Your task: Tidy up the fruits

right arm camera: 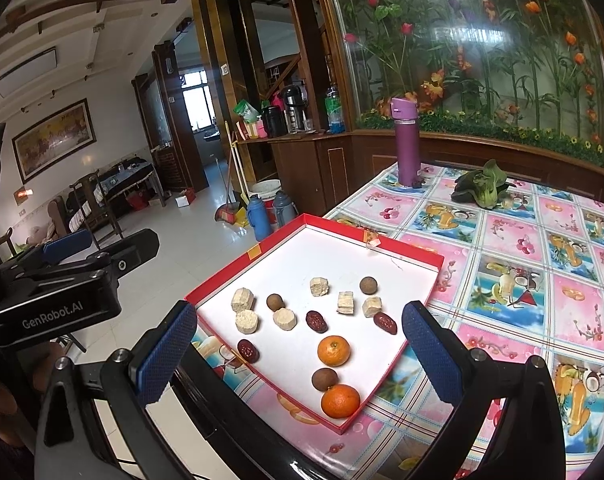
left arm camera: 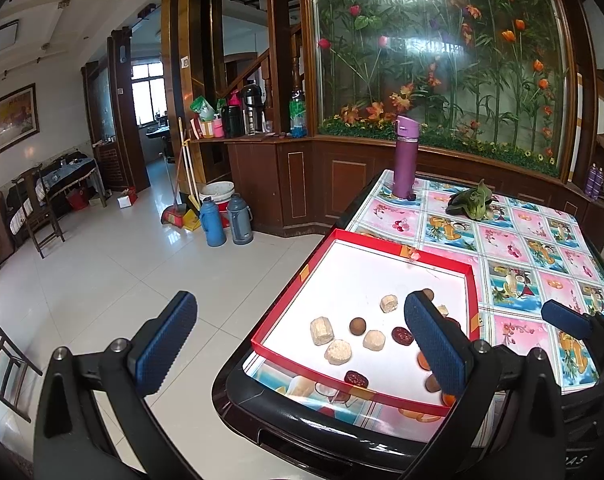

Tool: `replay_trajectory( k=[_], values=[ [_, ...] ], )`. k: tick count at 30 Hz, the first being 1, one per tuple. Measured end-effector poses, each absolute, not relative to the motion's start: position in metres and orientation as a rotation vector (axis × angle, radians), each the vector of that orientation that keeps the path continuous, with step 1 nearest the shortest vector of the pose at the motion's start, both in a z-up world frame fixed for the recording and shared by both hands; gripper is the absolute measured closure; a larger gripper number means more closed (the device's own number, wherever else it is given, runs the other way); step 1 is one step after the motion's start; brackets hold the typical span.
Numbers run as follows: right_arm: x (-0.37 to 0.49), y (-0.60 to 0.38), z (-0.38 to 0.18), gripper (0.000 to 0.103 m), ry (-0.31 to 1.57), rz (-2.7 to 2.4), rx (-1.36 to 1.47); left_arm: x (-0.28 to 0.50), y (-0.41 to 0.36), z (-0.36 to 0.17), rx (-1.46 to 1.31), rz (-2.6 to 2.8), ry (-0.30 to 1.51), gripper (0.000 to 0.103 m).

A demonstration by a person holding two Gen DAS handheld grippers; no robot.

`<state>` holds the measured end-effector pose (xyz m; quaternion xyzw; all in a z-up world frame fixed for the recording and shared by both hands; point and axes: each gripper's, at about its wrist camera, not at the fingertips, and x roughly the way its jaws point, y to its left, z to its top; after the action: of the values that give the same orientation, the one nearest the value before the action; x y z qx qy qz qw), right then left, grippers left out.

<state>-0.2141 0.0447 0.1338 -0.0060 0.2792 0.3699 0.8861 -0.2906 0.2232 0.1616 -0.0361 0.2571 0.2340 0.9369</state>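
1. Your left gripper (left arm camera: 300,344) hangs with its blue-padded fingers spread wide and nothing between them, off the near left corner of the table; the left finger is over the white tiled floor (left arm camera: 102,280), the right one over the tray.
2. Your right gripper (right arm camera: 298,350) is likewise spread and holds nothing, hovering above the near edge of the shallow red cardboard tray with a white floor (right arm camera: 382,258).
3. That tray lies on the table's fruit-patterned pink and blue plastic cloth (right arm camera: 542,280), at the corner closest to you.
4. Inside it, two orange tangerines (right arm camera: 334,351) sit toward the near corner, with a round brown longan (right arm camera: 324,379) between them, touching or almost touching the nearer one.
5. Two more brown longans (right arm camera: 275,302) lie farther in, well apart from each other.
6. Three dark red dried dates (right arm camera: 316,321) are scattered across the tray's middle.
7. Six pale beige chunks, some round and some blocky (right arm camera: 246,321), are spread along the far half; I cannot tell what fruit they are.
8. Beyond the tray, a tall purple flask (right arm camera: 407,144) stands upright at the far end of the cloth, and a green leafy vegetable (right arm camera: 484,188) lies to its right.
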Motion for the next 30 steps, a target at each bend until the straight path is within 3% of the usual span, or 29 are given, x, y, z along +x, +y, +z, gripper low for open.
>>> replay_trajectory(
  k=[30],
  values=[
    [-0.201, 0.044, 0.132, 0.001, 0.598, 0.763, 0.006, -0.268, 0.224, 0.163, -0.074, 0.438, 0.538, 0.000]
  ],
)
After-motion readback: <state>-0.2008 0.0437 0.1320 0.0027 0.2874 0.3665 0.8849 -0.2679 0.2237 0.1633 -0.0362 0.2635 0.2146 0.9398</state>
